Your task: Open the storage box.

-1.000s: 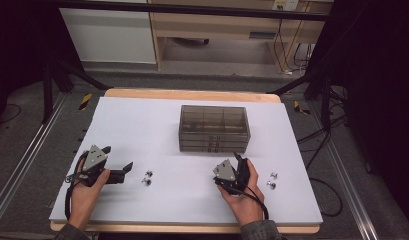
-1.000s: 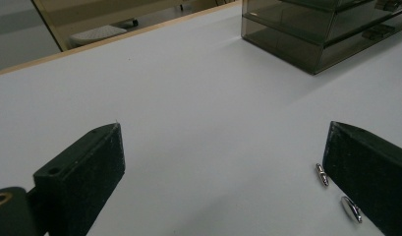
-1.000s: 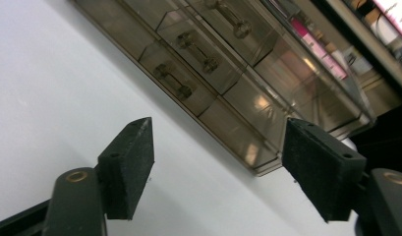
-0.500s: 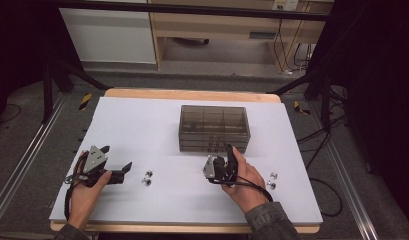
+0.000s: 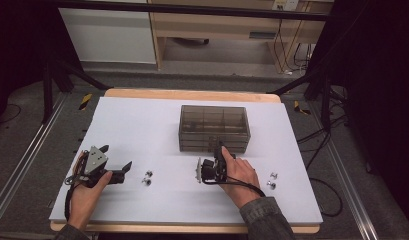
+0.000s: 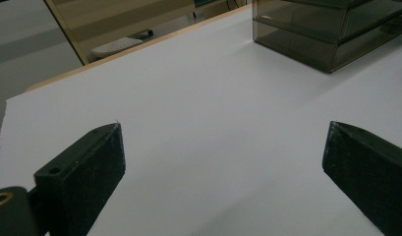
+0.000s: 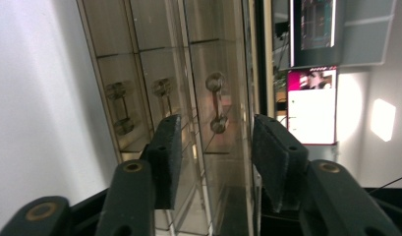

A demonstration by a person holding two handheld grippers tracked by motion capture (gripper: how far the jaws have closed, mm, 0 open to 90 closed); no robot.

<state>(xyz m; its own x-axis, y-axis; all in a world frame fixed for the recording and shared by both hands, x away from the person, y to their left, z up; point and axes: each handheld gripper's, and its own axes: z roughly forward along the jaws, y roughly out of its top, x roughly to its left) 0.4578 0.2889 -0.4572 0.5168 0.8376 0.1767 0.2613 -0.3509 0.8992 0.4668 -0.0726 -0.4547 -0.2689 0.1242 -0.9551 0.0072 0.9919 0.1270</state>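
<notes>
Right gripper view: drawer knob [image 7: 216, 102] sits between parted fingers [image 7: 168, 147].

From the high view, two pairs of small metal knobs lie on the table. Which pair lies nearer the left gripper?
The pair just beyond the left gripper; the other pair lies past the right hand.

We find no readable text, labels, brands or numbers anywhere. The smoked plastic drawer box [image 5: 214, 128] carries no marking we can read. In the right gripper view a bright pink-and-white screen or poster [image 7: 312, 105] stands in the background, but whatever is on it is too blurred to make out.
</notes>
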